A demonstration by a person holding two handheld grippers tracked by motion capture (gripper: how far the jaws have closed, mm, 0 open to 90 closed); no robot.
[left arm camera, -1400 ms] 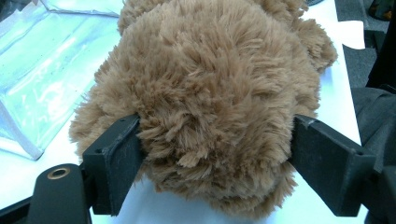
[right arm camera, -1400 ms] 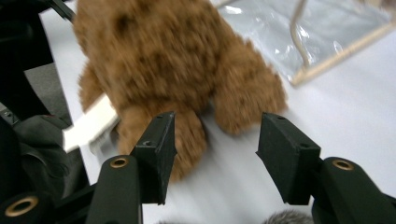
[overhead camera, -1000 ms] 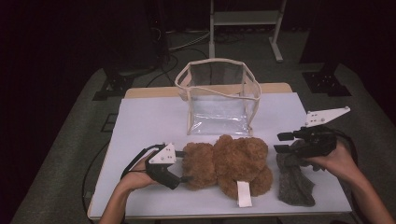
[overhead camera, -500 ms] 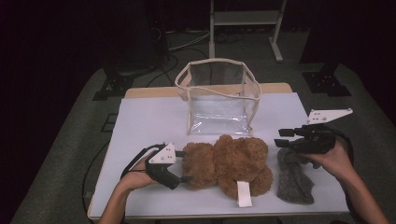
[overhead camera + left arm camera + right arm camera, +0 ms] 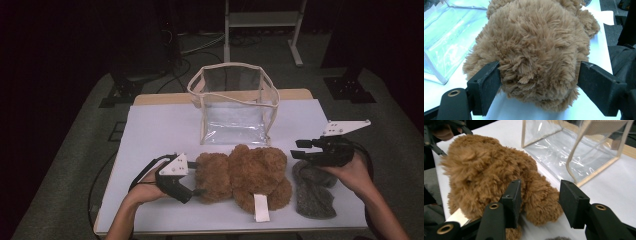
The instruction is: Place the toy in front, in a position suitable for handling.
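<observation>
Nearest the person, the brown plush bear [image 5: 242, 177] lies on the white surface [image 5: 160, 125], its long axis running left to right across the high view. The left gripper [image 5: 192, 187] is set level at the bear's left end; its fingers [image 5: 486, 85] stand wide and press into the fur on both flanks, gripping the rounded end. The right gripper [image 5: 300, 150] hovers just off the bear's right end, above a grey knitted cloth [image 5: 312, 192]. Its jaws have just been closing; a plush limb lies between the fingers [image 5: 512, 200], and whether they pinch it cannot be told. Farther back stands the clear bag [image 5: 235, 105], upright, mouth open, directly behind the bear. Any lift probably goes away from the person.
</observation>
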